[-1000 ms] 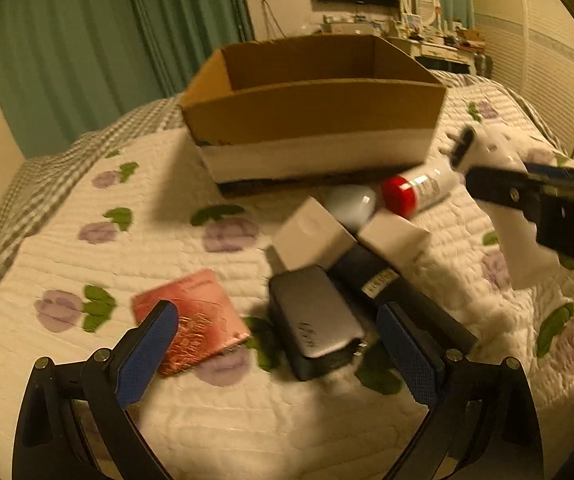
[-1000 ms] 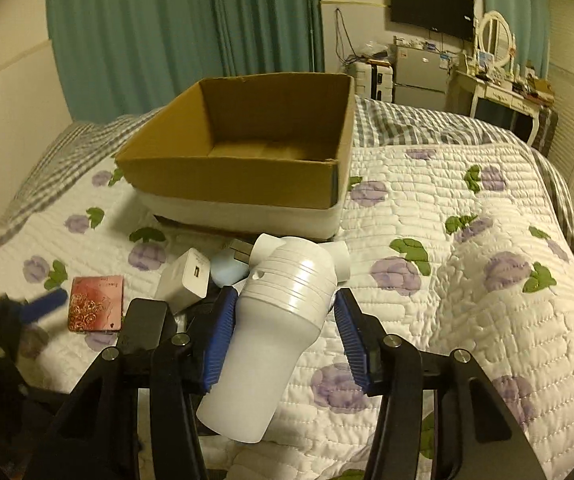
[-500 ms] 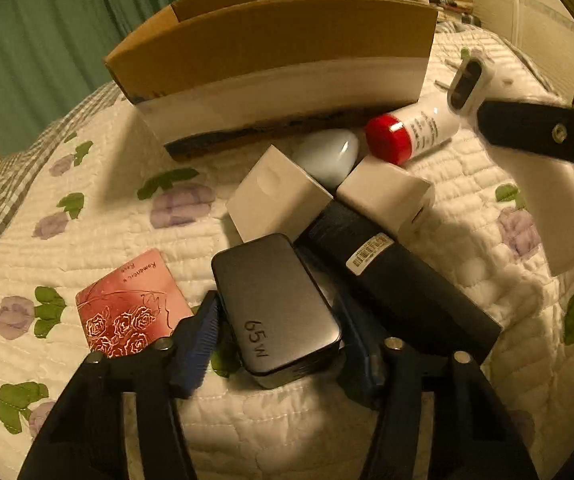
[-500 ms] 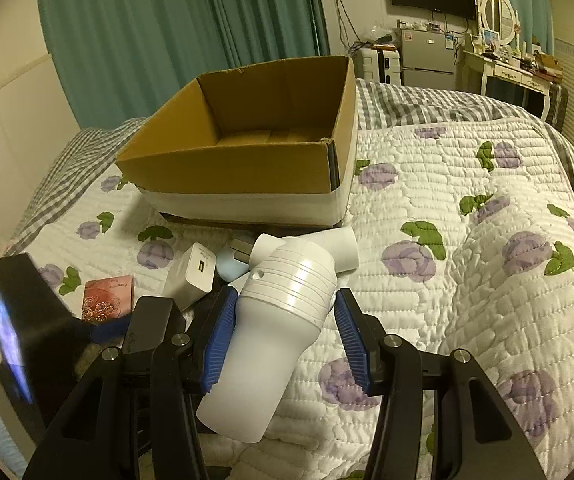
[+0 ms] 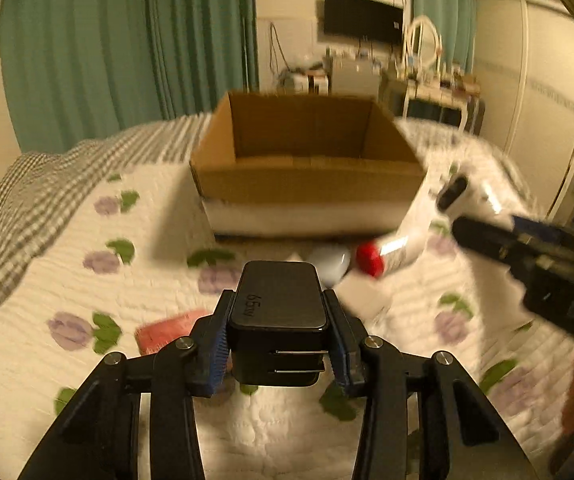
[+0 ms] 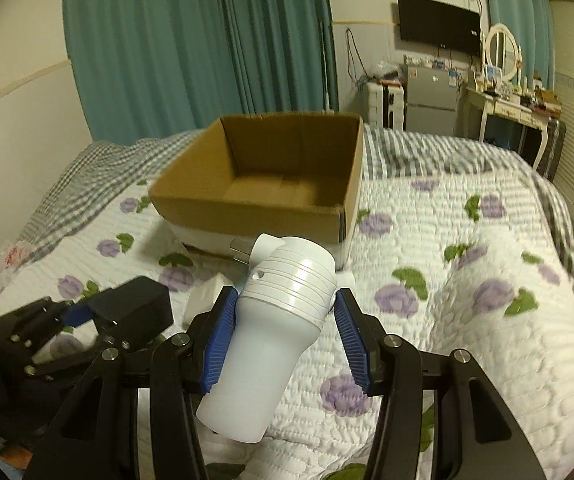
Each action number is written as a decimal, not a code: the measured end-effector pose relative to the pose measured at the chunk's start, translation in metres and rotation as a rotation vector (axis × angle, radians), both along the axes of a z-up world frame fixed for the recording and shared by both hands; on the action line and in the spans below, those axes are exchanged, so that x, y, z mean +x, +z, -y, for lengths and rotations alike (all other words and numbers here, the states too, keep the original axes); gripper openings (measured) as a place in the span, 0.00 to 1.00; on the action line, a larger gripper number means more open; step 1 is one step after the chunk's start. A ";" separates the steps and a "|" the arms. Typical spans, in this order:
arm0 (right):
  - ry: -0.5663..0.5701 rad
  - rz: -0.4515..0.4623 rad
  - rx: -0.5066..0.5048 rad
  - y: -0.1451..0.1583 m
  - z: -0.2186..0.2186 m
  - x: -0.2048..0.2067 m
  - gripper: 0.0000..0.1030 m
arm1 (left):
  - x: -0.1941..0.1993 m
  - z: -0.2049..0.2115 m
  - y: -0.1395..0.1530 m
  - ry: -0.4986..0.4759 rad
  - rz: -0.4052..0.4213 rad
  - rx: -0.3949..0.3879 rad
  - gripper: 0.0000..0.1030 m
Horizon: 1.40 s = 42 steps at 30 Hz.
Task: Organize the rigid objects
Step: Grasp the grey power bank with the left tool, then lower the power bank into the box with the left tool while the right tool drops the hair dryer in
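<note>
My left gripper (image 5: 279, 312) has its jaws closing on a black charger (image 5: 279, 292) marked 65W, and the blue pads press its sides. The charger hangs lifted above the quilt. My right gripper (image 6: 285, 300) is shut on a white plastic device (image 6: 271, 360) with a ribbed collar, held up off the bed. An open cardboard box (image 5: 307, 184) sits on the bed just beyond both grippers, and in the right wrist view the box (image 6: 247, 208) looks bare inside. On the quilt lie a red-capped white tube (image 5: 391, 252), a pale blue oval (image 5: 329, 262), a white cube (image 5: 361, 296) and a red card (image 5: 167, 330).
The bed wears a white quilt (image 6: 467, 280) with purple flowers and a checked blanket (image 5: 47, 184) at the far left. Teal curtains (image 6: 207, 40), a wall television and a dressing table stand behind. A wide stretch of quilt lies right of the box.
The left gripper went down over the black charger, closed on it and lifted it off the quilt. The right gripper rose a little with the white device still in it.
</note>
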State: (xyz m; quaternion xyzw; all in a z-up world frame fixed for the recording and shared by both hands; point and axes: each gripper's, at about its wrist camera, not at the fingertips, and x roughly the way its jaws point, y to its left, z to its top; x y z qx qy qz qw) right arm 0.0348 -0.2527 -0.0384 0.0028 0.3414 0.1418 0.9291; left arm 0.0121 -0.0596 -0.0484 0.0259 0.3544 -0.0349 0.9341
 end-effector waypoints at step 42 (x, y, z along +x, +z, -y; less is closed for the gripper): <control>-0.014 0.048 -0.058 0.005 -0.025 0.214 0.54 | 0.231 -0.015 0.026 -0.028 0.094 0.024 0.59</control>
